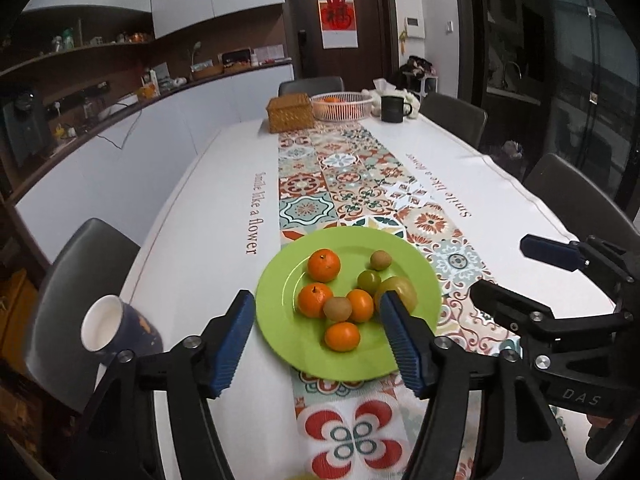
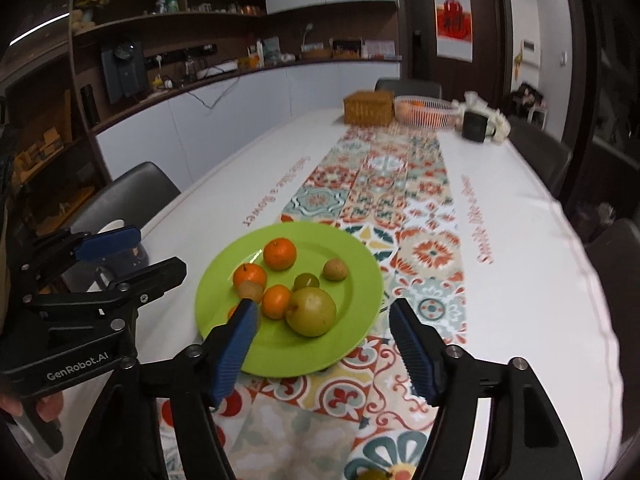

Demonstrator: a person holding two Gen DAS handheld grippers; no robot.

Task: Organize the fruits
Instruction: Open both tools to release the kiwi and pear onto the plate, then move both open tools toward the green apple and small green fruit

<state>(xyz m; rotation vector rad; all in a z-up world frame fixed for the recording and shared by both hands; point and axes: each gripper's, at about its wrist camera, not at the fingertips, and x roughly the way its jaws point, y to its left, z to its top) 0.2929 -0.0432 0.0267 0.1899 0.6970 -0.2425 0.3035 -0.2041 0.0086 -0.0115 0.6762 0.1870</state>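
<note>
A: Left tongs (image 1: 318, 330) released, nothing between the blue pads. Right tongs (image 2: 324, 338) same, spread wide, empty.

B: Fruit?

A: All on the green plate (image 1: 280, 344), on the patterned runner (image 1: 356, 184). Left to right: cup (image 1: 116, 330), then plate with oranges (image 1: 324, 265), small brown ones, maybe kiwis (image 1: 337, 308), blurry, and a big pear (image 2: 312, 312). Both tongs hover just over the plate's near rim.

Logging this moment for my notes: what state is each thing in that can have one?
Left tongs: open, empty.
Right tongs: open, empty.
Green plate: loaded with fruit, on the runner.
Paper cup: tilted.
White basket: holds orange fruit.
Wicker box: closed.
Door: shut.
</note>
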